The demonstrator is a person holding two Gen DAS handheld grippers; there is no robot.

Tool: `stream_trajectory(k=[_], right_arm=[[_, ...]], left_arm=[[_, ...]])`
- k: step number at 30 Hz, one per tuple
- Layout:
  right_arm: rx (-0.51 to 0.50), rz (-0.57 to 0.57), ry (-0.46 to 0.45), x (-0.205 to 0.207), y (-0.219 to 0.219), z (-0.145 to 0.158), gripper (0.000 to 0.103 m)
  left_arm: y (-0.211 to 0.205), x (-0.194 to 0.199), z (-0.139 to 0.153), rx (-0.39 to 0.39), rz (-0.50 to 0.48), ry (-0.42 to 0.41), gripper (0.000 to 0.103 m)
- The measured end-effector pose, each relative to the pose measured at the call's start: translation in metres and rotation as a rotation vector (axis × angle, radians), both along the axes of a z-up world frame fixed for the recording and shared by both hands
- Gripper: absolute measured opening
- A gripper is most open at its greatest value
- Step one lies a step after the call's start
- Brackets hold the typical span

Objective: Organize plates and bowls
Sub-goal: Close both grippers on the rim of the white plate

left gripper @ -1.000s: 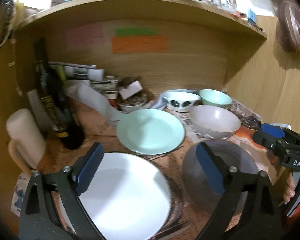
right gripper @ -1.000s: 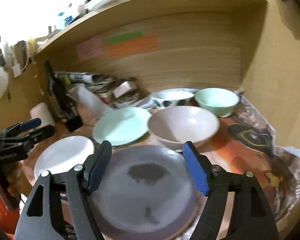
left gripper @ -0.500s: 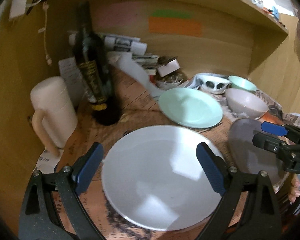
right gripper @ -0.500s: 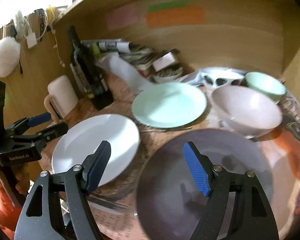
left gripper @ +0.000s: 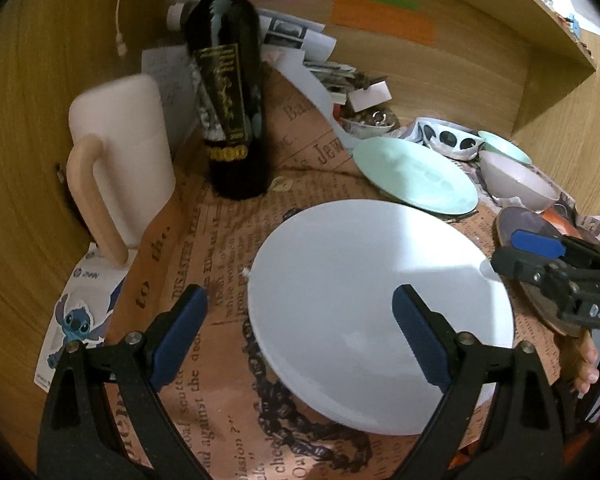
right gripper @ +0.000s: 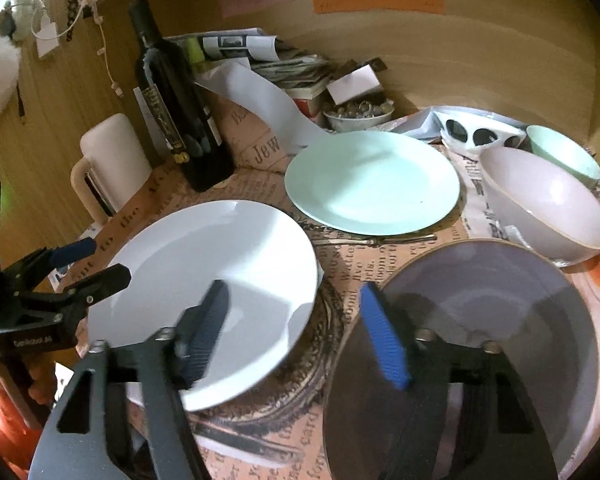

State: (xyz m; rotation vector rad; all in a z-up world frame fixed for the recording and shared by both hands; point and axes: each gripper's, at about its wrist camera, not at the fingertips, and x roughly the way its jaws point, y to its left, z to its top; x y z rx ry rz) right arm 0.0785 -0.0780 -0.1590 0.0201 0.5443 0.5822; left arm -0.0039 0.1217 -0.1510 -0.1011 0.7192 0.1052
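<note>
While both grippers hang low over the plates, the main hazard is the crowding. The white plate lies flat on the newspaper-covered desk, just beside the grey plate and near the mint plate. Lifting either front plate by its near rim could let it tilt, slide out of the smooth pads, and knock its neighbour or the grey bowl behind.

A second risk, on the left: the wine bottle stands upright close behind the white plate, with the white mug beside it. A wide swing of the left gripper toward them could tip the bottle onto the crockery.

Third: the two grippers are near each other over the gap between the plates, so they could collide if both close in together.

Jaws:
- Left: wide apart, holding nothing. One pad is over bare newspaper, the other over the white plate; contact with the plate cannot be told.
- Right gripper: apart, holding nothing. It straddles the gap, one pad over the white plate's edge, the other over the grey plate's edge. This view is blurred.
</note>
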Motion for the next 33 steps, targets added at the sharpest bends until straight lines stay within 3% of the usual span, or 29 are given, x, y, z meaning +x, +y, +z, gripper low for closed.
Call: stream_trajectory(k=[3, 7, 15, 19, 23, 33], right_arm=[[-0.006, 0.011, 0.034, 0.007, 0.005, -0.003, 0.045], [-0.047, 0.016, 0.056, 0.013, 0.013, -0.005, 0.039], [-0.073, 0.025, 0.090, 0.018, 0.021, -0.007, 0.038], [-0.071, 0.025, 0.096, 0.018, 0.021, -0.008, 0.038], [-0.084, 0.018, 0.097, 0.019, 0.024, -0.008, 0.038], [-0.074, 0.046, 0.097, 0.021, 0.032, -0.009, 0.036]], left_arm=[[0.005, -0.002, -0.004, -0.014, 0.019, 0.006, 0.092], [0.013, -0.001, -0.010, -0.044, 0.028, 0.033, 0.076], [0.018, 0.003, -0.016, -0.075, 0.020, 0.065, 0.054], [0.018, 0.008, -0.019, -0.091, -0.006, 0.089, 0.038], [0.019, 0.011, -0.021, -0.121, -0.027, 0.095, 0.033], [0.029, 0.015, -0.021, -0.117, -0.001, 0.098, 0.033]])
